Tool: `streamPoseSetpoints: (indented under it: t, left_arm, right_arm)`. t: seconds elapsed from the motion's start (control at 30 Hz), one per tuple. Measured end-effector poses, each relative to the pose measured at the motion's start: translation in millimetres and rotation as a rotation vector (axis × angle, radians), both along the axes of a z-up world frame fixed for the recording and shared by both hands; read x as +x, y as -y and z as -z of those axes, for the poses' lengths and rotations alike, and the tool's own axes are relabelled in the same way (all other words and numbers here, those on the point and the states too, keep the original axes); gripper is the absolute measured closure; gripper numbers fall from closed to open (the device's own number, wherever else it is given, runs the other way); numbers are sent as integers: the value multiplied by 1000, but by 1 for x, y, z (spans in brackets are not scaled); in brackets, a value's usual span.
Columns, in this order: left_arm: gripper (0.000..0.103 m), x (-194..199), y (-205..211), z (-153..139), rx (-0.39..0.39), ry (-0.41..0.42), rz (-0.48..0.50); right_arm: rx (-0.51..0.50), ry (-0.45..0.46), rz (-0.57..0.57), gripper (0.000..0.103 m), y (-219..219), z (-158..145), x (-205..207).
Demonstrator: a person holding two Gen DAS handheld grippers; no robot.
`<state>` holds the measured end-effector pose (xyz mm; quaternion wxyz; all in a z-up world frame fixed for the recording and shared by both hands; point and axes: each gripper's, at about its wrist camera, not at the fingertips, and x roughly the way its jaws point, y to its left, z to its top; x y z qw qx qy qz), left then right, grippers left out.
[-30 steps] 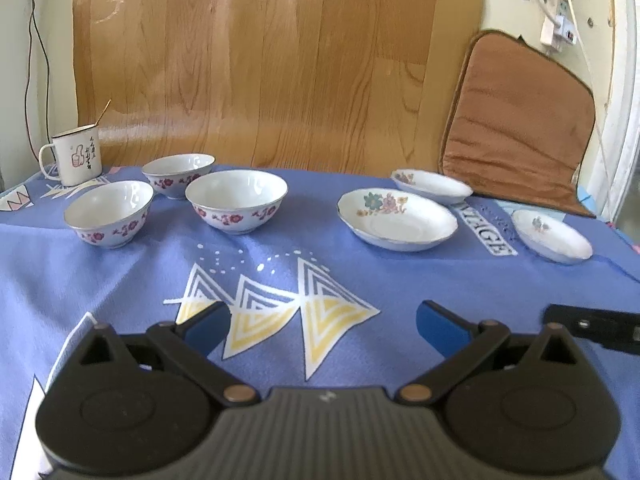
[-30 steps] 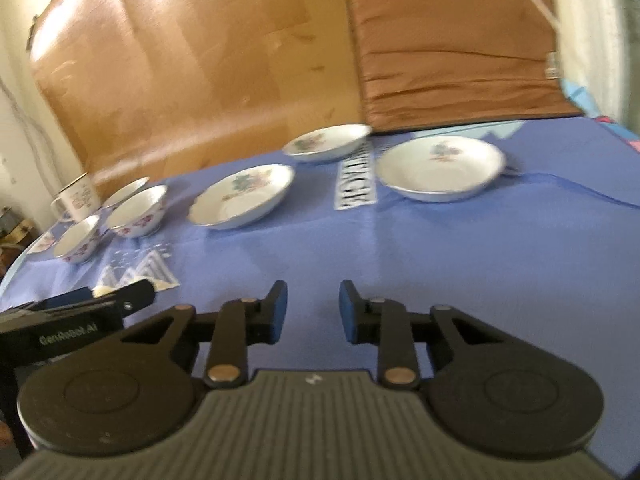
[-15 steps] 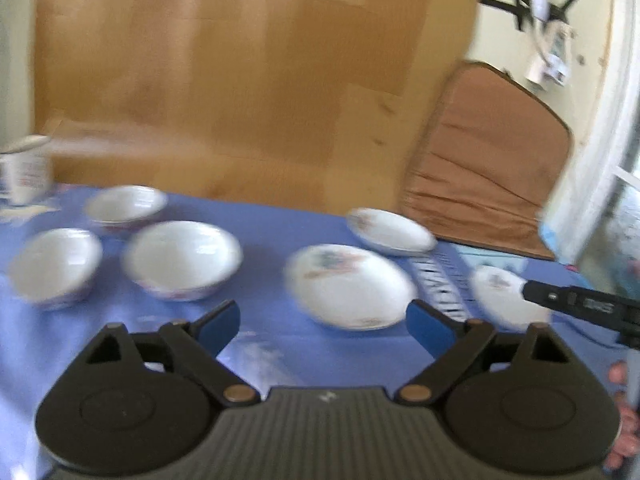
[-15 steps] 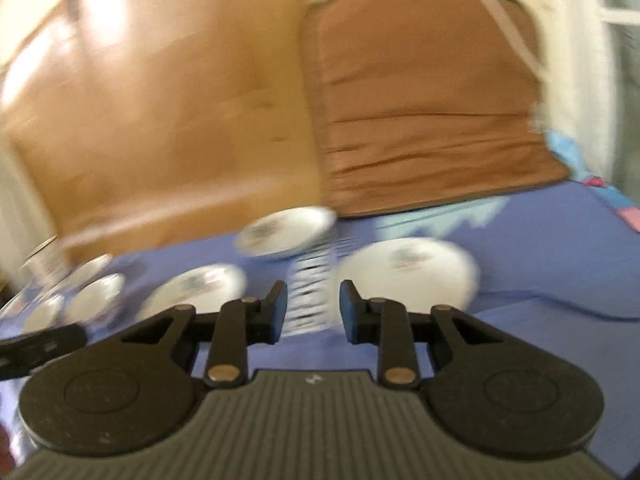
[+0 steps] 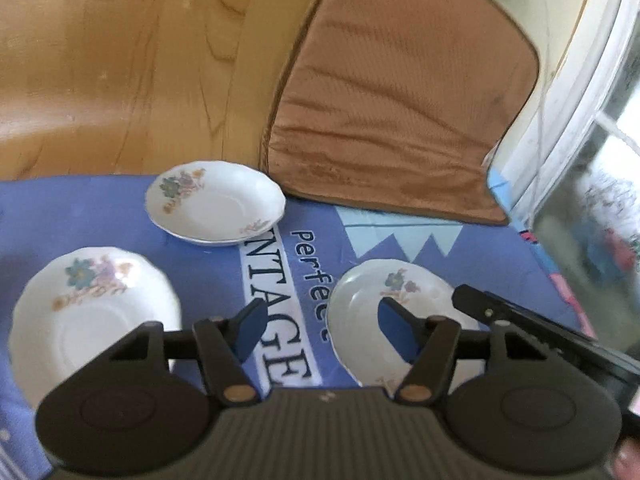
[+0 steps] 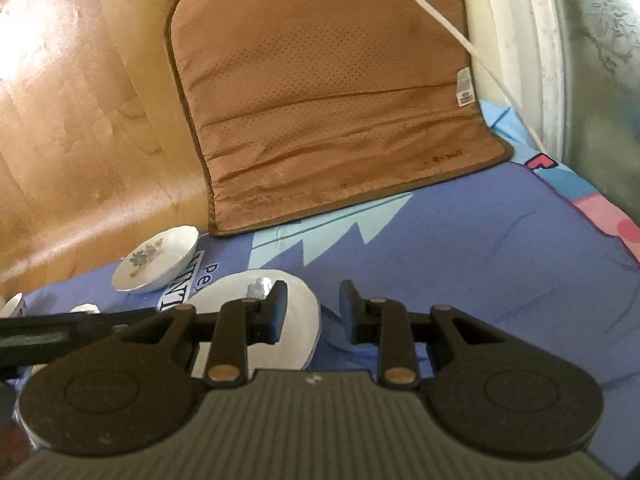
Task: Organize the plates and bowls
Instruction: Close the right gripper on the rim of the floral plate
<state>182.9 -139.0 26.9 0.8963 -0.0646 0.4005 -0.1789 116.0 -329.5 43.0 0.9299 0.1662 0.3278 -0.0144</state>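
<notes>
Nearby, three scalloped glossy floral plates point(image 5: 216, 210).

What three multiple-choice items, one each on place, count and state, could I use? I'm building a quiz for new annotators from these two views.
1. Where does the brown cushion stand?
A. flat under the plates
B. propped up behind the plates
C. on the floor

2. How many plates show in the left wrist view?
A. three
B. one
C. five

3. How is the left gripper?
A. shut on a plate
B. shut on nothing
C. open, holding nothing

Answers:
1 B: it leans upright past the far plate at the back of the blue cloth.
2 A: the far plate, the left plate and the right plate.
3 C: its blue pads stand wide apart over the cloth's lettering, with nothing between them.
</notes>
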Motion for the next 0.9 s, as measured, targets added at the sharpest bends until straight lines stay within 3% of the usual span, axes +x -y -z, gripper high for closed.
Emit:
streamPoseSetpoints:
  t: [0.13,0.2,0.23,0.27,0.5,0.7,0.9]
  left_arm:
    - [53,6,2,14,-14,-47,-6]
    - [73,5,3,15,-5,-39,0]
    - [78,4,3,14,-10,-42,5]
    - [90,5,3,14,-37,-60,26]
    - [90,-27,-19,-1,-48,-59,13]
    - [90,-85,-45,-6,-69,-54,27]
    - [90,-130,-38,1,-76,-56,86]
  right_arm:
    - [44,-23,-11,80,2,8,6]
    - [72,-59,-19,83,1,15,9]
    - [90,-62,-21,85,2,18,9]
    - [97,-59,-16,86,2,18,8]
    - [116,-44,-28,89,-19,0,-28]
    - [125,-35,-46,89,-44,-10,-81]
    - [109,-26,6,89,-43,-16,-133]
